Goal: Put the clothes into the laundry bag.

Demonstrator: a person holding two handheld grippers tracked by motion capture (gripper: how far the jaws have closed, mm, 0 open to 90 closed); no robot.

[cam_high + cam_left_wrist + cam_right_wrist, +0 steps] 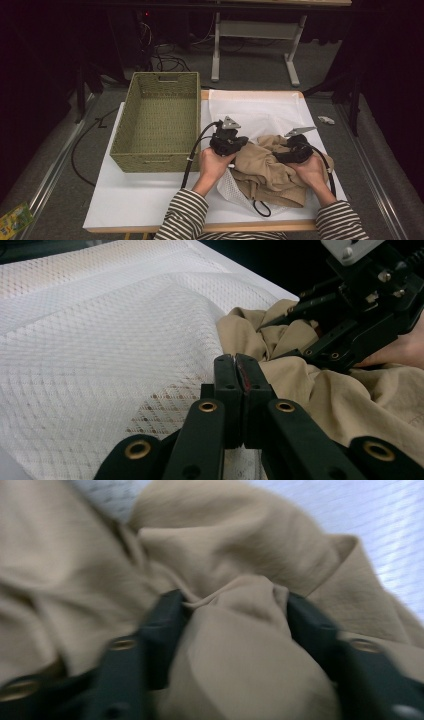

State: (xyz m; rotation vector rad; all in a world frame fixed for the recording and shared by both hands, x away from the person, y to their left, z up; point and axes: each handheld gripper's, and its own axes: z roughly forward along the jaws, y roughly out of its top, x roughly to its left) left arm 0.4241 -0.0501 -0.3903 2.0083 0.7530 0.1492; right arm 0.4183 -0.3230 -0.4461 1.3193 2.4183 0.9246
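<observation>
A crumpled tan garment (270,172) lies on a white mesh bag (250,112) at the right of the white table. My left gripper (239,142) sits at the garment's left edge. In the left gripper view its jaws are pressed together (235,362), and the mesh bag (100,340) rises in a ridge to their tips, so they look shut on its edge. My right gripper (292,150) rests on the garment's upper right part. In the right gripper view a bunched fold of the garment (225,540) fills the gap between its jaws (235,600), which press on it from both sides.
An empty green woven basket (150,162) stands on the table's left half. Bare white tabletop (140,195) lies in front of it. A black cord loop (260,207) lies near the front edge. A desk frame (216,50) stands on the floor behind the table.
</observation>
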